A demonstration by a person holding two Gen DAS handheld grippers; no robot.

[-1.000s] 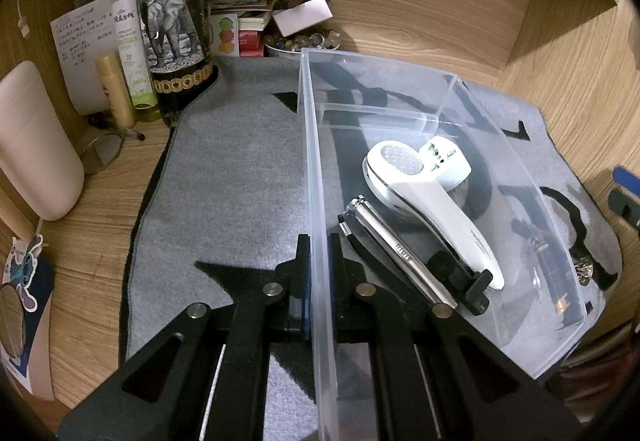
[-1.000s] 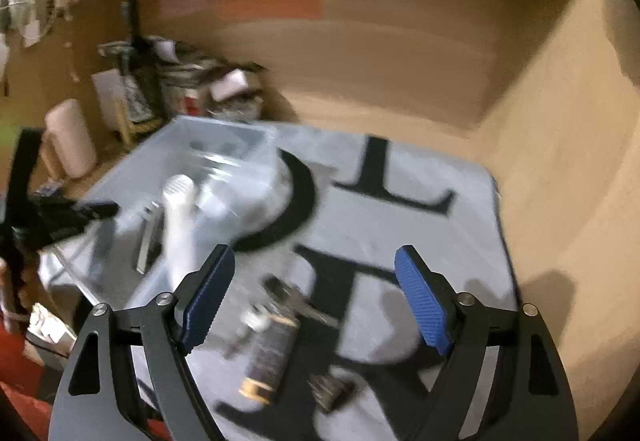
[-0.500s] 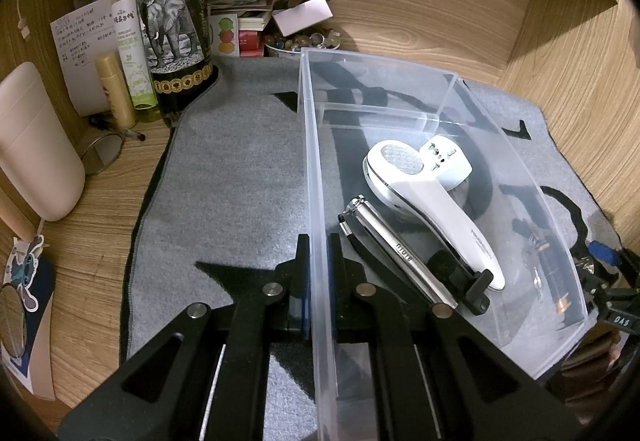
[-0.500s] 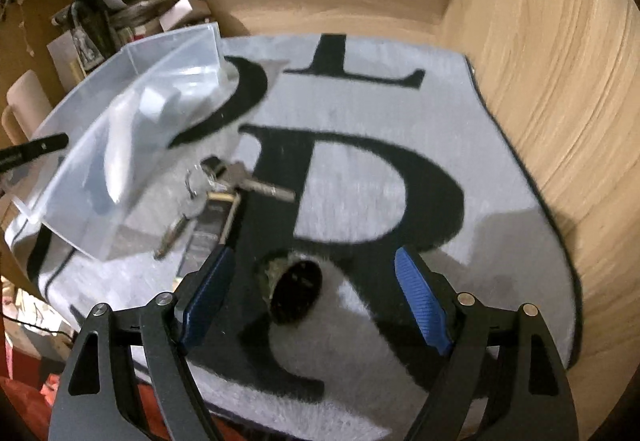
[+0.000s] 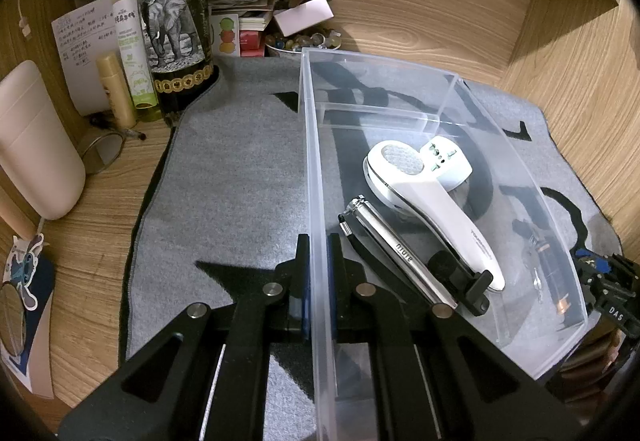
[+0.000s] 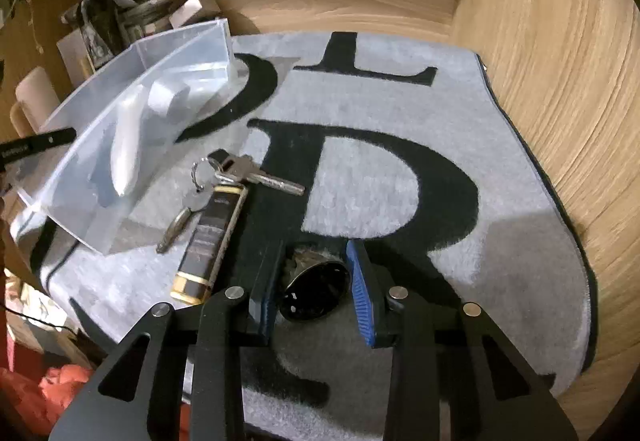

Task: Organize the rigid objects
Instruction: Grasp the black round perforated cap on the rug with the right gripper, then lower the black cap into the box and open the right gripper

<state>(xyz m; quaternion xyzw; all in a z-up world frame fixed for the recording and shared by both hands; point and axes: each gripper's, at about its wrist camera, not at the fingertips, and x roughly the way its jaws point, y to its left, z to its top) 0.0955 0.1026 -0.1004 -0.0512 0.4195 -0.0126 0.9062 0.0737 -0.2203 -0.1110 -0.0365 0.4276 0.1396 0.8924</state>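
My left gripper (image 5: pixel 317 273) is shut on the near left wall of a clear plastic bin (image 5: pixel 516 161). The bin holds a white handheld device (image 5: pixel 432 197), a white plug adapter (image 5: pixel 448 161) and a silver nail clipper (image 5: pixel 394 253). In the right wrist view my right gripper (image 6: pixel 312 281) is closed around a small black round object (image 6: pixel 314 291) lying on the grey mat (image 6: pixel 400 101), fingers on both its sides. A key bunch (image 6: pixel 240 173) and a dark rectangular lighter (image 6: pixel 212 241) lie on the mat beside the bin (image 6: pixel 120 113).
A dark bottle with an elephant label (image 5: pixel 176 21), a green spray bottle (image 5: pixel 132 37), a beige tube (image 5: pixel 116 89), a white container (image 5: pixel 36 141), papers and a bowl of beads (image 5: pixel 304 41) crowd the back left. Wooden walls close the back and right (image 6: pixel 560 81).
My right gripper has lowered to the mat and closed its fingers around the black round object. My left gripper and the bin have stayed still.
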